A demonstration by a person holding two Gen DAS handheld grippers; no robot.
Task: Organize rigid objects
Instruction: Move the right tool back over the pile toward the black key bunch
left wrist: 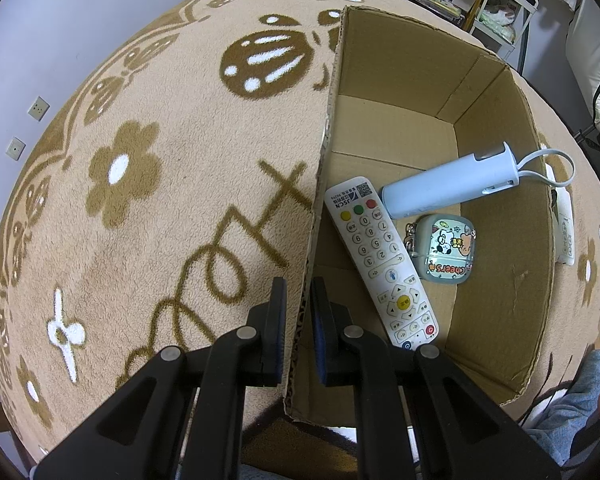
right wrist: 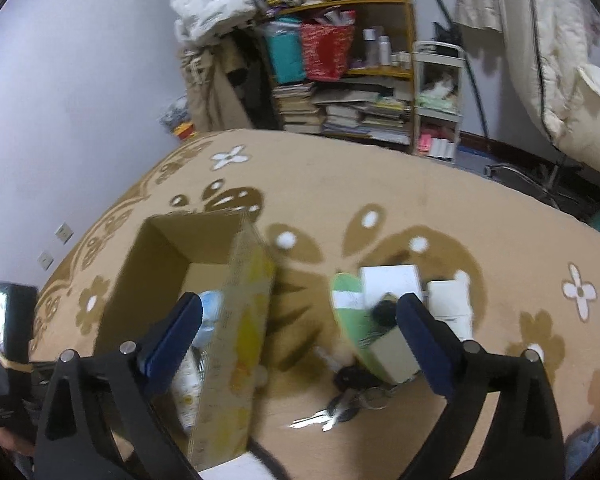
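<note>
My left gripper (left wrist: 299, 308) is shut on the near left wall of an open cardboard box (left wrist: 496, 264). Inside the box lie a white remote control (left wrist: 380, 260), a pale blue cylinder with a strap (left wrist: 448, 186) and a small cartoon-print case (left wrist: 446, 250). My right gripper (right wrist: 300, 328) is open and empty, above the carpet between the box (right wrist: 236, 320) and a cluster of loose items: a green-and-white packet (right wrist: 350, 312), white boxes (right wrist: 392, 280), and a key bunch (right wrist: 340, 408). The right wrist view is blurred.
A beige flower-patterned carpet (left wrist: 148, 184) covers the floor. Another white remote (left wrist: 564, 224) lies outside the box's far wall. A cluttered bookshelf (right wrist: 340, 80) and a white cart (right wrist: 438, 100) stand at the carpet's far edge. Bedding (right wrist: 572, 80) hangs at the right.
</note>
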